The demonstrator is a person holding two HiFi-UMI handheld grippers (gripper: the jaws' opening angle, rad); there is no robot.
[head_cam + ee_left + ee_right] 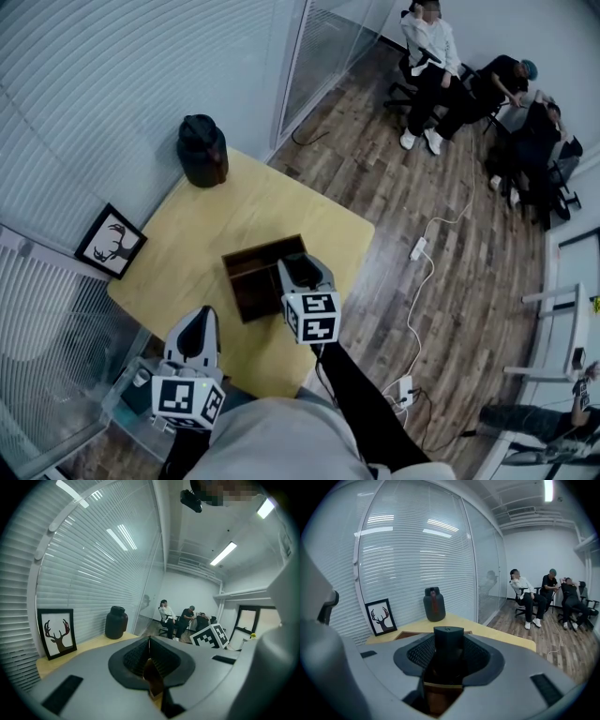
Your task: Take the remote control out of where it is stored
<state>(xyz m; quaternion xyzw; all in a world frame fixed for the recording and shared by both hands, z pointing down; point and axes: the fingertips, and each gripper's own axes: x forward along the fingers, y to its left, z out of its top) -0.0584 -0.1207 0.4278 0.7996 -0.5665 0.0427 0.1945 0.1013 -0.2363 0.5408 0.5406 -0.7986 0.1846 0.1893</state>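
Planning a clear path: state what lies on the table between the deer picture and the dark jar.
Nothing: the head view shows bare tabletop between the deer picture and the dark jar.

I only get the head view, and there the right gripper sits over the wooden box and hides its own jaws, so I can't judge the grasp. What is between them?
Observer: In the right gripper view a dark remote control stands upright in the right gripper, filling the gap from pad to pad.
Operator: Is the left one holding anything?
Observer: No. The left gripper view shows the left gripper with its jaws together and nothing between them.
Operator: Is the remote clear of the box?
Observer: Cannot tell. Its lower end is lost in shadow, with the brown wood of the wooden box directly beneath.
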